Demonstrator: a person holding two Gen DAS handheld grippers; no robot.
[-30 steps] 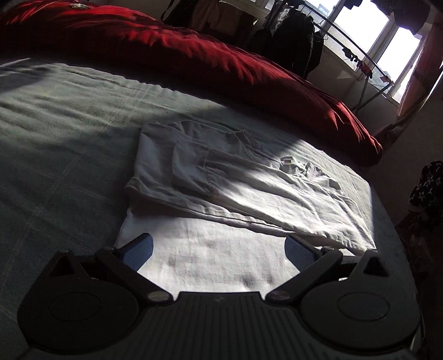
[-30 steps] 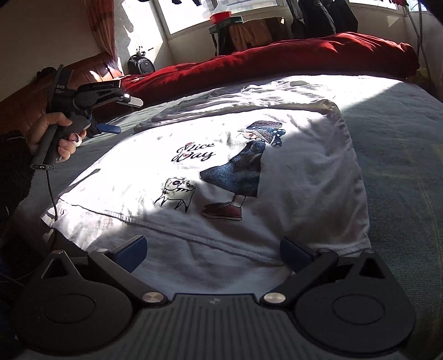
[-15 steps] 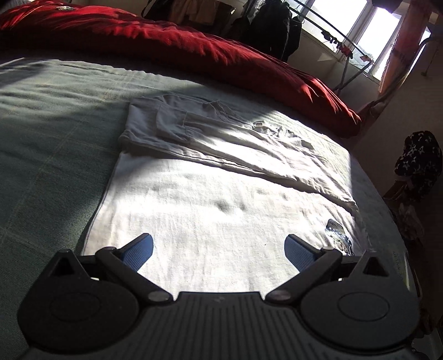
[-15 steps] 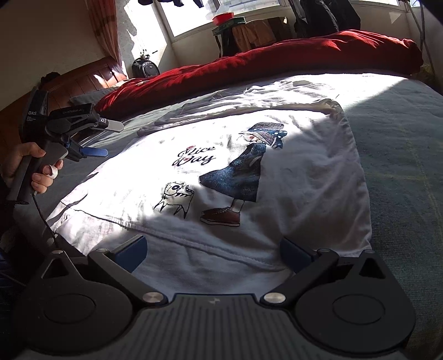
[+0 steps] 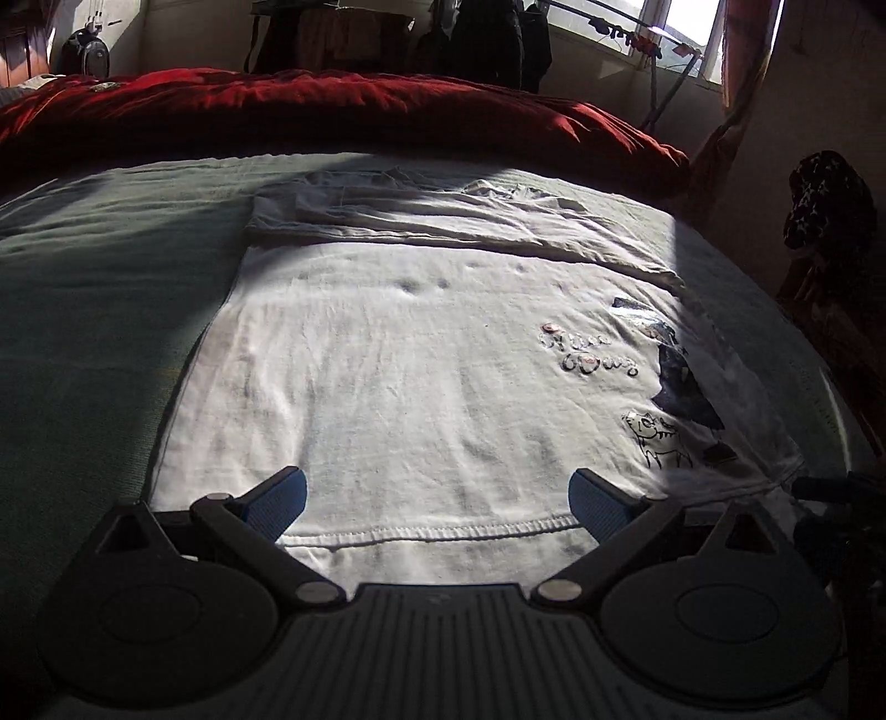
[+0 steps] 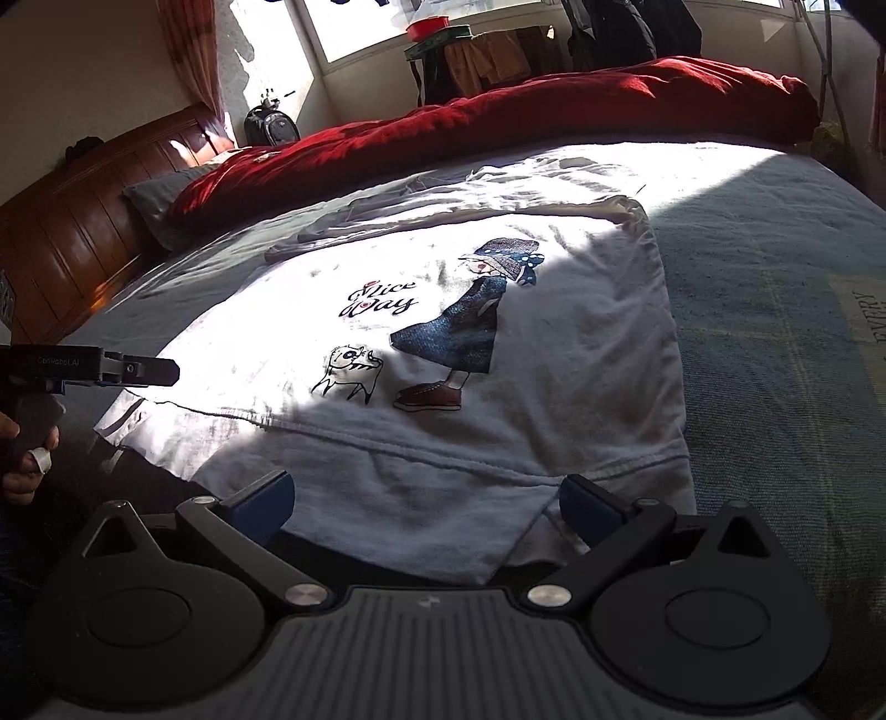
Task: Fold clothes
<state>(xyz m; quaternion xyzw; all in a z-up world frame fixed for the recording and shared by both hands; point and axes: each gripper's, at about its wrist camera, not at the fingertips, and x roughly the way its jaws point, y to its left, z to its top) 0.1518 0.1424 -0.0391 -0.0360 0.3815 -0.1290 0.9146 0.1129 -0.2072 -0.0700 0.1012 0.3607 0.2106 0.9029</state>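
Hand-held gripper pair, left (image 5: 437,498) and right (image 6: 426,498), both spread apart at near hem; T-shirt (image 6: 470,343) (far edge folded over) otherwise flat on bed (image 6: 775,332).

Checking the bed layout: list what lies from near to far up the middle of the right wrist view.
Right claw → white T-shirt → red duvet → window.

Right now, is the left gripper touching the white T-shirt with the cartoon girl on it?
Cannot tell. In the left wrist view the left gripper hangs open over the white T-shirt's hem, but neither view plainly shows contact or a gap.
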